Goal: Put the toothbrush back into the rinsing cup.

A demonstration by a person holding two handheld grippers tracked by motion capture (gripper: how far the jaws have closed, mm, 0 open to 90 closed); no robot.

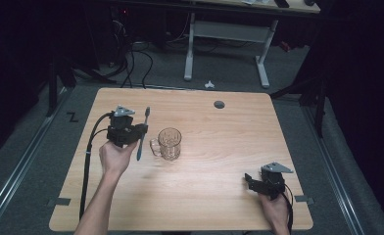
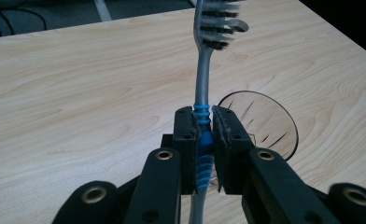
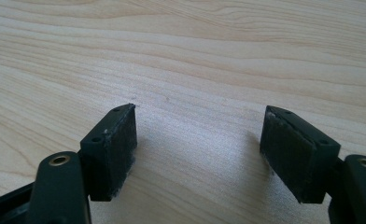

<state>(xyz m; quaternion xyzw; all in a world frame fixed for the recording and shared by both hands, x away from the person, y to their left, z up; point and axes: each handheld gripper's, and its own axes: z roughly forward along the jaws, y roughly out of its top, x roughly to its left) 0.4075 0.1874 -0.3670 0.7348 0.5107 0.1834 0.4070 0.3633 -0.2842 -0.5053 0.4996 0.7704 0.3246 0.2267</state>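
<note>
A grey toothbrush [image 1: 142, 136] with blue grip rings stands nearly upright, brush head up, with my left gripper [image 1: 140, 131] shut on its handle. In the left gripper view the toothbrush [image 2: 203, 84] is clamped between both pads at the blue part, and my left gripper [image 2: 203, 140] is above the table. A clear glass mug [image 1: 168, 144] with a handle sits just right of it; the mug's rim [image 2: 284, 122] shows beside the jaws. My right gripper [image 1: 249, 181] rests low at the table's front right, open, with bare wood between its pads [image 3: 111, 144].
The wooden table [image 1: 204, 205] has a round cable hole [image 1: 219, 104] near its far edge. Cables trail from the left gripper over the table's left side. A white-legged desk [image 1: 229, 44] stands on the floor behind.
</note>
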